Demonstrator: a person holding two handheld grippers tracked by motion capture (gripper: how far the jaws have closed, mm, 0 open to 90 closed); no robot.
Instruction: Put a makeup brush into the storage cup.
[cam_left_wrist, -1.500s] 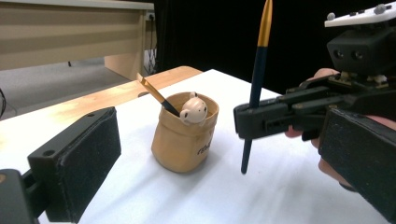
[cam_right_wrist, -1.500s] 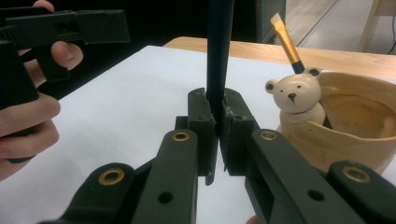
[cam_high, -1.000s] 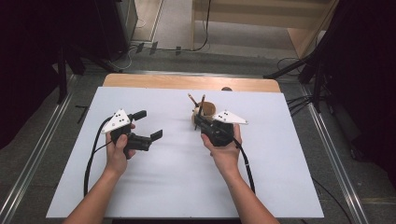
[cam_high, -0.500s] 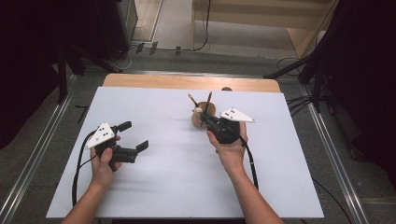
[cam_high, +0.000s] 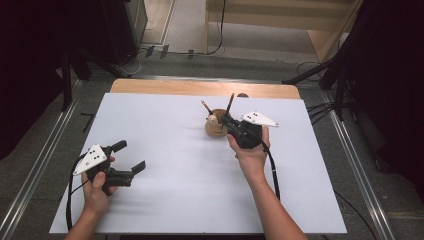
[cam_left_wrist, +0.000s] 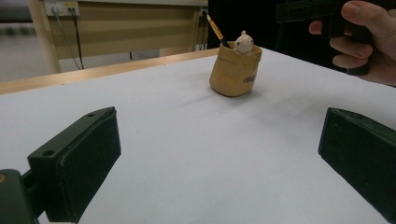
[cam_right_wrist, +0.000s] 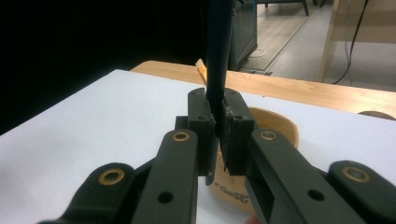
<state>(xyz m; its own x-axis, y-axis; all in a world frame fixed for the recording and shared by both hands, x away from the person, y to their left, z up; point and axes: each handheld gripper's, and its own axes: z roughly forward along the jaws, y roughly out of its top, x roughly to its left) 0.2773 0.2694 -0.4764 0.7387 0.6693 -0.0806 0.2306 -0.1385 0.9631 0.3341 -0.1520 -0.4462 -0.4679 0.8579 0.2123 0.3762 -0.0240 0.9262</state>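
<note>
A tan cup-shaped holder (cam_high: 216, 129) stands on the white table top, right of the middle toward the far side. It holds a small pale bear figure (cam_high: 213, 119) and a brown pencil (cam_high: 206, 106). My right gripper (cam_high: 226, 120) is at the holder's right rim, shut on a dark pen (cam_high: 229, 104) that stands nearly upright. In the right gripper view the jaws clamp the pen (cam_right_wrist: 218, 56) just over the holder (cam_right_wrist: 275, 126). My left gripper (cam_high: 131, 156) lies low near the front left, open and holding nothing. Its view looks between wide jaws at the holder (cam_left_wrist: 235, 70) and the pencil (cam_left_wrist: 215, 29).
The white sheet (cam_high: 165, 200) covers the table, leaving a wooden strip (cam_high: 200, 88) bare at the far edge. Metal rails (cam_high: 45, 160) run along both sides. Cables and pale wooden furniture (cam_high: 280, 20) lie beyond the far edge.
My left hand has drawn its open gripper away from the middle toward the front left corner. The right gripper has shifted slightly right, still shut on the dark pen.
</note>
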